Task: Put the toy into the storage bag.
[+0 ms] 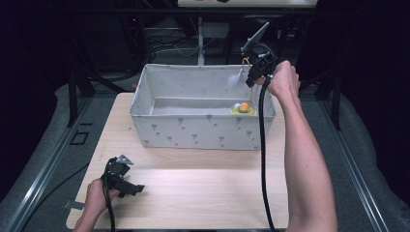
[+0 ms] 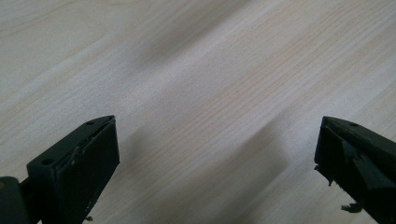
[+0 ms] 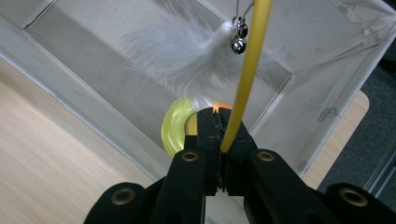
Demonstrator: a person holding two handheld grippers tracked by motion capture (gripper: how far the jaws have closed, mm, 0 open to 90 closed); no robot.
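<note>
Yellow, thin and a little bent, the wand (image 3: 247, 70) stands pinched between the closed jaws of the right gripper (image 3: 219, 126), with a white feather (image 3: 187, 56) and small bells (image 3: 239, 38) hanging at its top. In the high view this gripper (image 1: 249, 82) is at the upper right, above the right end of the fabric box (image 1: 193, 133). Inside the box, low at the right, lies a yellow ring (image 1: 244, 109) with something orange on it. I judge the step is lowering the wand into the box. The next move probably asks for more descent, then spreading the jaws so that the wand drops inside and not over the wall. The left gripper (image 1: 126, 181) rests at the lower left on the wooden table (image 2: 196, 84), jaws wide apart and holding nothing.
</note>
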